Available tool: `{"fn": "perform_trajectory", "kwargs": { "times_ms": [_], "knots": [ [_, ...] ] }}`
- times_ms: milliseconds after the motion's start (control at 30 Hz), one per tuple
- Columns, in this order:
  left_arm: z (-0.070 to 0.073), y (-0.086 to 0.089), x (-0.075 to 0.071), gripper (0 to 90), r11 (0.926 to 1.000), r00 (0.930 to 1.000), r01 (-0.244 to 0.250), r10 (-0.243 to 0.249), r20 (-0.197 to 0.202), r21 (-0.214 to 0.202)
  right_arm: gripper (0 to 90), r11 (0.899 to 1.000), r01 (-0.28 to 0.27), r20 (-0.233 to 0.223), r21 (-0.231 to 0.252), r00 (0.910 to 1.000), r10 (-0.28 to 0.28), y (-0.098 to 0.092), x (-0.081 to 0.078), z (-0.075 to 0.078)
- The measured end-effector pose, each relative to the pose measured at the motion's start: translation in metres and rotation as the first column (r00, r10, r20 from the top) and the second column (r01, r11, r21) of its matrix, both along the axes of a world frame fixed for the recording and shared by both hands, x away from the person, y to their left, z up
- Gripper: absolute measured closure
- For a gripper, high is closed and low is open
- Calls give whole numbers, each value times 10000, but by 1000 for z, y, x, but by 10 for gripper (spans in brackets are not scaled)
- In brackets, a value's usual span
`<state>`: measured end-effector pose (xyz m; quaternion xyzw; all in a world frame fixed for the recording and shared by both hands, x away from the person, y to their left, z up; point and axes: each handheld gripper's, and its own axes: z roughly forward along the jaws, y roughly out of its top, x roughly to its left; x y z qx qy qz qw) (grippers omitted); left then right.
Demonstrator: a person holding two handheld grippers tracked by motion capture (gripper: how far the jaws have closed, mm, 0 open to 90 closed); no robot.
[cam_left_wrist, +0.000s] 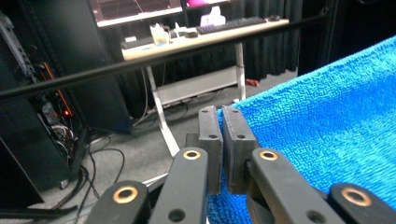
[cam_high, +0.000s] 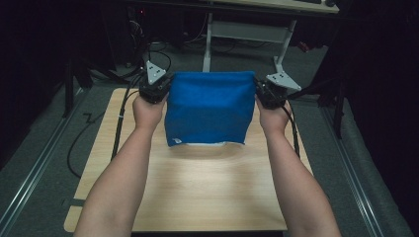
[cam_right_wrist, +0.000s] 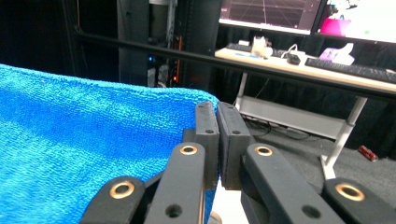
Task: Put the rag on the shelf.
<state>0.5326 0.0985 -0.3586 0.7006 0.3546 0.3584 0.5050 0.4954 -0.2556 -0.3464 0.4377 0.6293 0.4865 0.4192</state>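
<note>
Jaws of the left gripper (cam_high: pixel 159 88) and right gripper (cam_high: pixel 267 93) are clamped on the two far corners of the blue towel (cam_high: pixel 210 106), held stretched above the wooden worktop (cam_high: pixel 197 192) with its lower edge hanging near the surface. This looks like a fold or lay-down step; next both hands should lower evenly, keeping the cloth taut.

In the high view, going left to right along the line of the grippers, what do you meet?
Left gripper, shut on the towel's corner → blue towel, held up over the wooden table → right gripper, shut on the opposite corner.
</note>
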Motion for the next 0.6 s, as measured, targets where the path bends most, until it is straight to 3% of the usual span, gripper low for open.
{"fn": "perform_trajectory", "kwargs": {
  "times_ms": [100, 267, 333, 600],
  "knots": [
    [-11, 1, 1, 876, 10000, 9996, 22, -23, -267, -52, 886, 9998, -53, -167, -173, 9998, 50, 1, 2, -8],
    [-32, 2, 2, 876, 9995, 9963, 232, -213, -838, 216, 885, 9994, -174, -606, -287, 9980, 157, 0, 5, -25],
    [-41, 1, 0, 876, 9992, 9958, 279, -252, -885, 302, 885, 9993, -200, -827, -317, 9964, 173, -1, 6, -34],
    [-78, 4, -1, 875, 9984, 9840, 518, -471, -1716, 235, 885, 9989, -334, -1537, -315, 9877, 282, -2, 3, -73]
  ]
}}
